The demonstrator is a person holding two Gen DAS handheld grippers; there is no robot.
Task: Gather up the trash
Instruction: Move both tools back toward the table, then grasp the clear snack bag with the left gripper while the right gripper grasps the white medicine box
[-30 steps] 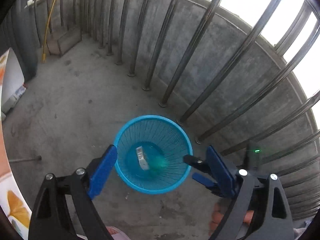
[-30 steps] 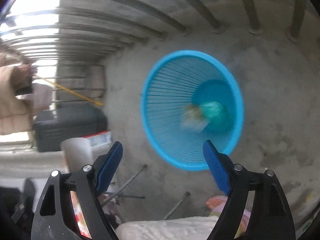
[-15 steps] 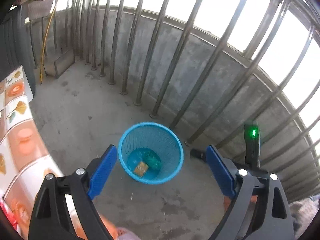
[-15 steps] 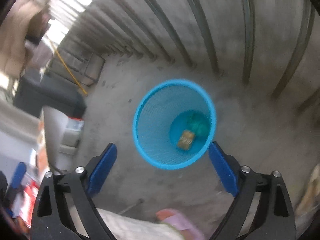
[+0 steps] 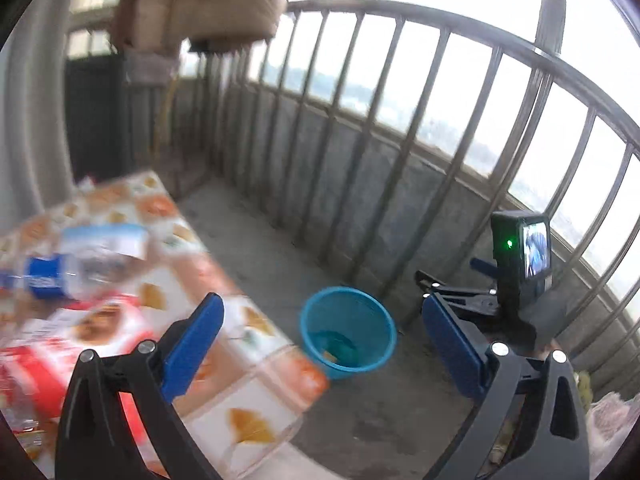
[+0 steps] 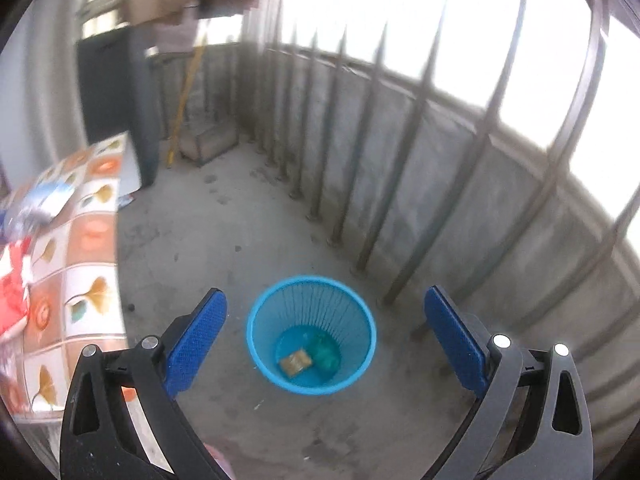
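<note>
A blue mesh bin (image 5: 348, 332) stands on the concrete floor by the railing. In the right wrist view the bin (image 6: 312, 336) holds a tan packet (image 6: 295, 362) and a green crumpled piece (image 6: 325, 354). My left gripper (image 5: 320, 306) hangs well above the floor; its jaws are opening with nothing between them. My right gripper (image 6: 325, 298) looks down at the bin, jaws opening too and empty. On the patterned table (image 5: 248, 400) at left lie a blurred plastic bottle (image 5: 80, 268) and a red packet (image 5: 40, 368). The right gripper's camera body (image 5: 520, 248) shows at right.
Metal railing bars (image 5: 360, 152) on a low concrete wall curve behind the bin. A small box (image 6: 206, 142), a yellow pole (image 6: 186, 92) and a dark cabinet (image 6: 108, 84) fill the far corner. The table's edge (image 6: 116, 280) lies left of the bin.
Both grippers have risen and drawn back from the bin, which looks smaller. The table with its trash has swung into the left view. The right view has rolled upright.
</note>
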